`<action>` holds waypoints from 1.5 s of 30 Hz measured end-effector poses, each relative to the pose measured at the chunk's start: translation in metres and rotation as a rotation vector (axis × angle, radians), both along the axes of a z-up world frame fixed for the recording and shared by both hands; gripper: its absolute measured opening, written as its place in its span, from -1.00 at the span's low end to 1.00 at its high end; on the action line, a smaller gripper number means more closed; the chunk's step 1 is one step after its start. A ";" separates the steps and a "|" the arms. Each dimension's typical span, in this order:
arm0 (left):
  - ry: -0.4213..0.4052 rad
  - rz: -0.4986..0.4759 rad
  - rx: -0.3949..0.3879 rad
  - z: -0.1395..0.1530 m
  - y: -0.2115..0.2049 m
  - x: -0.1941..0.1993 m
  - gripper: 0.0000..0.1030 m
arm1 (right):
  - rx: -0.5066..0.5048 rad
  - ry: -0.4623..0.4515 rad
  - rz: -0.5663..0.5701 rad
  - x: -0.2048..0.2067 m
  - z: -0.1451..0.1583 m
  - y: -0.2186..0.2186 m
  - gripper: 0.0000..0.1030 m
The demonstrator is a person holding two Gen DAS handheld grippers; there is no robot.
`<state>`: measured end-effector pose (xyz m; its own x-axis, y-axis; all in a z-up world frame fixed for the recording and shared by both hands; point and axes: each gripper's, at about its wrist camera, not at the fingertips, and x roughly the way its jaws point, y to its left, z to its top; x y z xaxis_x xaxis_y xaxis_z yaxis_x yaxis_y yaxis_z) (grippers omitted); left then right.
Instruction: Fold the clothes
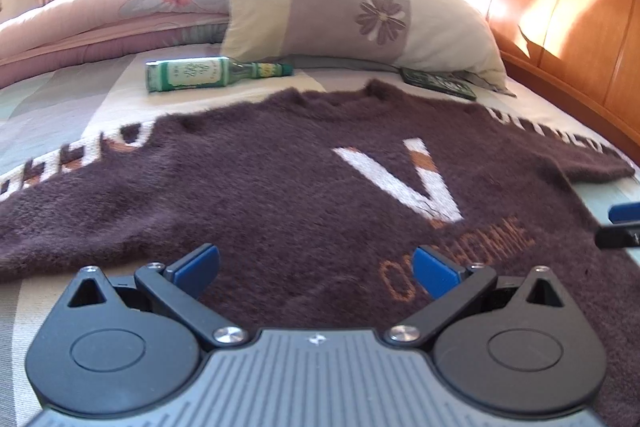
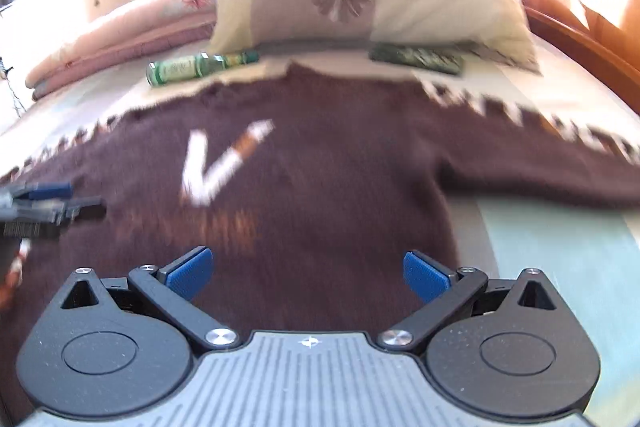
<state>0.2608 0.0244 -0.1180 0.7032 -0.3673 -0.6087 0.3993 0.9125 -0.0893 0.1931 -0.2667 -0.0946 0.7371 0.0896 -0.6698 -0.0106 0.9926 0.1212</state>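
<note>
Presently noted: brown knit sweater (image 1: pixel 280 187) flat on bed (image 1: pixel 100 99), left tongs (image 1: pixel 316 269) and right tongs (image 2: pixel 306 273) both spread wide, gripping nothing.

My left tool (image 1: pixel 316 269) and right tool (image 2: pixel 308 273) match: blue ribbed pads (image 1: pixel 434 273) on black angled arms, silver screws (image 1: pixel 230 334) at the pivots, round black housings (image 2: pixel 104 353) flanking a grey ridged body (image 2: pixel 308 379) with a small white emblem.

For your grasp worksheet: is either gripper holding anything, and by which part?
Nothing is held. The left gripper and right gripper both hang open above the brown sweater.
</note>
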 end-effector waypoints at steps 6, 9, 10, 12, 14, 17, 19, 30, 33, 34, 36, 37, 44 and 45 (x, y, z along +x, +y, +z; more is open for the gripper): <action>0.010 0.081 -0.078 0.009 0.027 0.015 0.99 | -0.061 0.063 0.063 0.087 -0.015 0.029 1.00; 0.012 0.098 -0.095 0.011 0.036 0.020 0.99 | -0.072 0.113 0.059 0.124 -0.036 0.036 1.00; 0.013 0.105 -0.094 0.010 0.038 0.021 0.99 | -0.078 0.122 0.046 0.134 -0.043 0.037 1.00; 0.019 0.114 -0.089 0.009 0.041 0.024 0.99 | -0.106 0.092 0.042 0.149 -0.050 0.041 1.00; 0.024 0.123 -0.085 0.008 0.043 0.025 0.99 | -0.129 0.085 0.039 0.164 -0.051 0.043 1.00; 0.022 0.132 -0.101 0.008 0.045 0.028 0.99 | -0.125 0.086 0.023 0.182 -0.048 0.043 1.00; 0.014 0.140 -0.108 0.009 0.049 0.027 0.99 | -0.103 0.083 0.026 0.191 -0.042 0.045 1.00; -0.088 0.332 -0.161 0.023 0.103 0.023 0.99 | 0.032 0.066 0.338 0.239 -0.027 0.153 1.00; -0.143 0.436 -0.144 0.026 0.122 0.018 0.99 | 0.057 0.090 0.391 0.252 -0.033 0.194 1.00; -0.151 0.461 -0.127 0.025 0.127 0.018 0.99 | 0.058 0.097 0.403 0.257 -0.035 0.207 1.00; -0.154 0.491 -0.100 0.024 0.137 0.017 0.99 | 0.032 0.102 0.400 0.265 -0.041 0.228 1.00; -0.146 0.499 -0.099 0.023 0.140 0.018 0.99 | 0.024 0.107 0.385 0.272 -0.045 0.235 1.00; -0.096 0.477 -0.192 0.023 0.156 0.017 0.99 | -0.009 0.097 0.302 0.313 -0.052 0.258 1.00; -0.102 0.476 -0.192 0.024 0.156 0.015 0.99 | -0.007 0.098 0.299 0.315 -0.050 0.257 1.00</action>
